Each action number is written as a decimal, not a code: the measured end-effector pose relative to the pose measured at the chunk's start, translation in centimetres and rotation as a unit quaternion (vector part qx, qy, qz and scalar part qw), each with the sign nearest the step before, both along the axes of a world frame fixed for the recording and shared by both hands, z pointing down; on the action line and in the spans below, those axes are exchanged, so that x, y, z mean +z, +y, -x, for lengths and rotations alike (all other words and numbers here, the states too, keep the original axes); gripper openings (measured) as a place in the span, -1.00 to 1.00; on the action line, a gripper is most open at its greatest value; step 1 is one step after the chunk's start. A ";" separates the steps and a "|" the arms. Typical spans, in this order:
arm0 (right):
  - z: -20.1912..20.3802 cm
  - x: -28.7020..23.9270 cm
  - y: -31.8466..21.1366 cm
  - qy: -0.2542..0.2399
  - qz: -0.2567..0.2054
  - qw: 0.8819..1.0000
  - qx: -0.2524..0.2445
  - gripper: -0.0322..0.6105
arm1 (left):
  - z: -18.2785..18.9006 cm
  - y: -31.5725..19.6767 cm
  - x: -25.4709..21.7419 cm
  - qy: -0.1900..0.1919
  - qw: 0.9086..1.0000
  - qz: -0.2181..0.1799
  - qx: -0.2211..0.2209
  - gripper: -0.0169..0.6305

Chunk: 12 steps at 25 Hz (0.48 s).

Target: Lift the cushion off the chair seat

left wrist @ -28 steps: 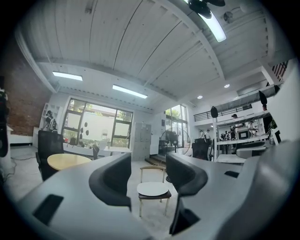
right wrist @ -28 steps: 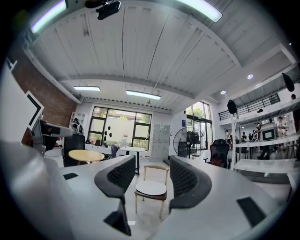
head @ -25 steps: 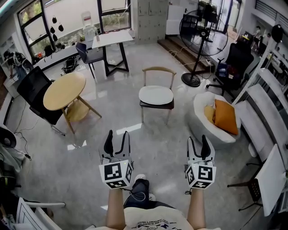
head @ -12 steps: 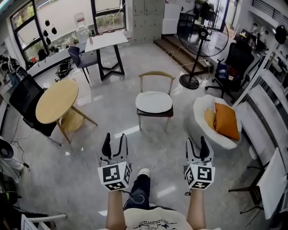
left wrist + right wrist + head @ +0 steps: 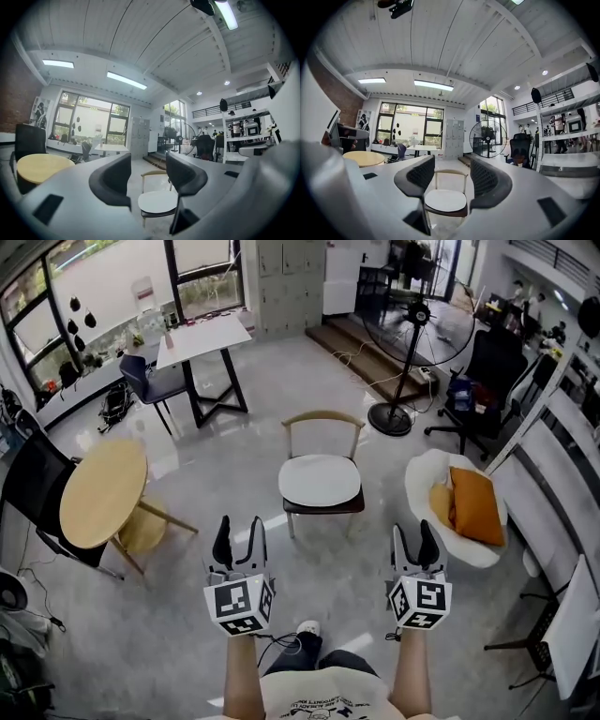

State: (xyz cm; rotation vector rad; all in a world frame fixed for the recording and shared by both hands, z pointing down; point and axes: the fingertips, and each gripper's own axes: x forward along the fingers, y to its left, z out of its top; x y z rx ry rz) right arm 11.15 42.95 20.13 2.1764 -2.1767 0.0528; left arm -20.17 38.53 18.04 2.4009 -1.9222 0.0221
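Observation:
A round white cushion [image 5: 320, 480] lies on the seat of a wooden chair [image 5: 323, 418] in the middle of the floor. The cushion [image 5: 157, 202] also shows between the jaws in the left gripper view, and as the same cushion [image 5: 445, 200] in the right gripper view, some way ahead. My left gripper [image 5: 237, 532] and right gripper [image 5: 414, 539] are held level side by side in front of me, short of the chair. Both stand open with nothing between their fingers.
A round wooden table [image 5: 103, 491] stands to the left, a white armchair with orange cushions [image 5: 473, 505] to the right. Behind the chair are a white desk [image 5: 200, 340], a standing fan [image 5: 410, 329] and a black office chair [image 5: 485, 371]. Polished grey floor lies between me and the chair.
I have walked towards the chair; it, the table and the armchair have slid nearer in the head view. Both grippers kept their pose and their jaws stayed open.

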 end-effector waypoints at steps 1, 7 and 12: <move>0.1 0.2 -1.3 -0.003 0.000 1.000 0.002 -0.14 | 0.0 -1.4 0.1 -0.001 1.000 0.000 0.002 -0.24; -0.1 1.5 -7.6 -0.004 0.014 1.000 0.003 -0.13 | -0.6 -8.1 1.6 -0.003 1.000 0.011 0.008 -0.24; -0.4 2.4 -13.1 0.004 0.031 1.000 -0.001 -0.13 | -0.9 -13.6 3.0 0.000 1.000 0.030 0.006 -0.24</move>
